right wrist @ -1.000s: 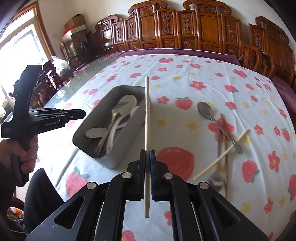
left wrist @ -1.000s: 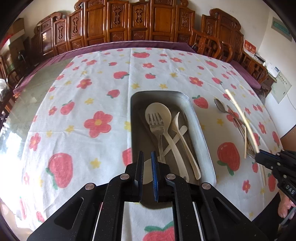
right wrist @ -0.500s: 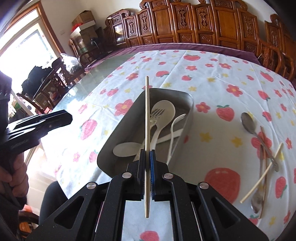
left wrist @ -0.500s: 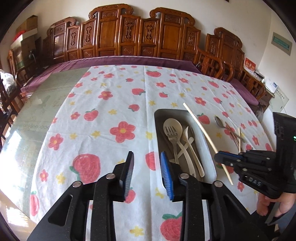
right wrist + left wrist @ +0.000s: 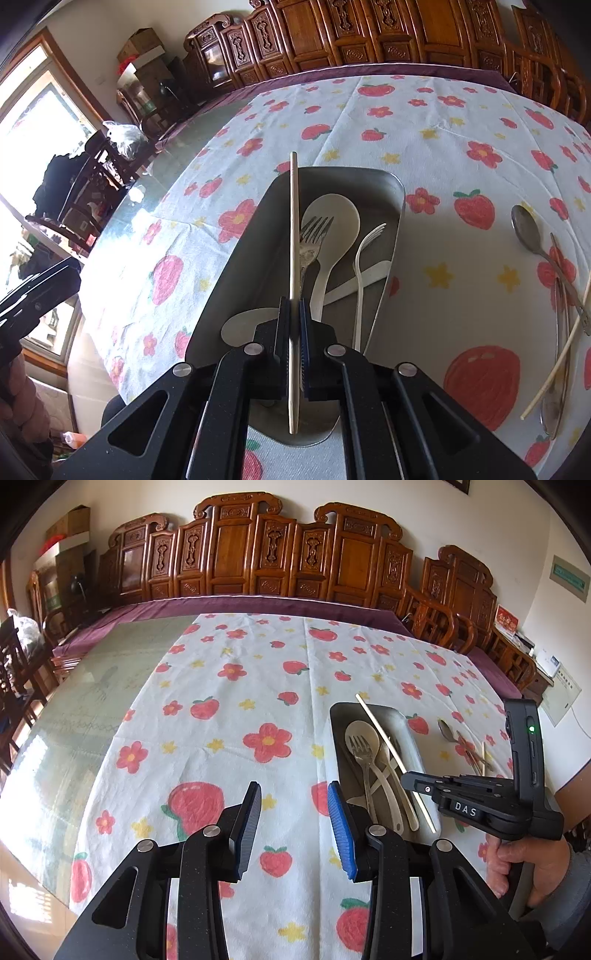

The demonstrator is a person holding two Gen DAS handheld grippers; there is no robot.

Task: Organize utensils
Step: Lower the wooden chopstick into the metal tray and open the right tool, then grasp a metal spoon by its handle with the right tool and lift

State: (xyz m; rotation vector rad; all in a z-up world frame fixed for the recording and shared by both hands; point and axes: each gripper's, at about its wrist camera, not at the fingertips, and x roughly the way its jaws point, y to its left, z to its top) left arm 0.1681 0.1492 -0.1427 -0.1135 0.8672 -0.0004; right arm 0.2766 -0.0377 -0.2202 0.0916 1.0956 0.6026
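A grey metal tray [image 5: 400, 206] on the strawberry-print cloth holds a metal fork [image 5: 312, 236], a beige spoon [image 5: 340, 218] and a white plastic fork [image 5: 364, 251]. My right gripper [image 5: 293, 302] is shut on a pale chopstick [image 5: 294, 221], which hangs lengthwise over the tray's left half. The left wrist view shows that chopstick [image 5: 384, 738] slanting above the tray [image 5: 410, 723]. My left gripper [image 5: 293, 788] hovers over bare cloth left of the tray. Its jaws are opening and nothing is between them.
Right of the tray a metal spoon [image 5: 526, 229], a loose chopstick [image 5: 554, 369] and more cutlery lie on the cloth. Carved wooden chairs [image 5: 236, 554] line the far side. Left of the cloth is a glass tabletop [image 5: 92, 701]. A person's hand [image 5: 517, 860] holds the right gripper.
My left gripper opened and drew back left, off the tray. My right gripper carried the chopstick leftward from beside the tray to above it and came lower.
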